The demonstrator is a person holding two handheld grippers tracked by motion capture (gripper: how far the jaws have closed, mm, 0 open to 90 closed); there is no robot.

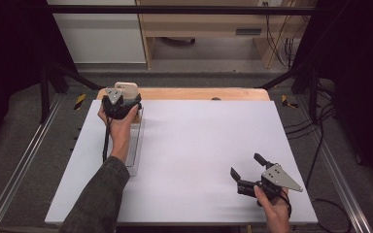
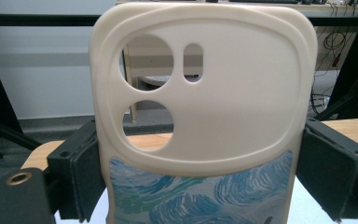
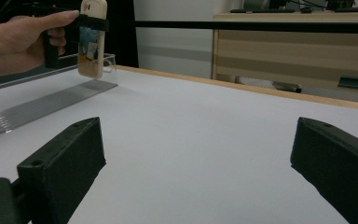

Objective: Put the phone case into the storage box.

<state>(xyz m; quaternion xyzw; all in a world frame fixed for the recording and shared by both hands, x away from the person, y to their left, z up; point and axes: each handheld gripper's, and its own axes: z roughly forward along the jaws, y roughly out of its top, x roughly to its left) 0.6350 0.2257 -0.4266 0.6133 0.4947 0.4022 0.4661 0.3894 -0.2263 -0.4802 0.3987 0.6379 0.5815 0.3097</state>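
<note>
A cream phone case (image 2: pixel 223 107) with camera cut-outs and a blue swirl print on its lower part stands upright between the jaws of my left gripper (image 2: pixel 200 179), which is shut on its two sides. In the high view that left gripper (image 1: pixel 119 104) holds the phone case (image 1: pixel 127 89) at the table's far left, above the far end of a clear plastic stand (image 1: pixel 137 145). From the right gripper view the phone case (image 3: pixel 92 39) hangs just over the clear stand (image 3: pixel 42 105). My right gripper (image 1: pixel 245 167) is open near the front right, nothing between its jaws (image 3: pixel 198 168).
The white table top (image 1: pixel 199 145) has a wooden strip (image 1: pixel 199 93) along its far edge. A wooden desk (image 3: pixel 298 42) and cables stand beyond the table. Black metal frame bars run along both sides.
</note>
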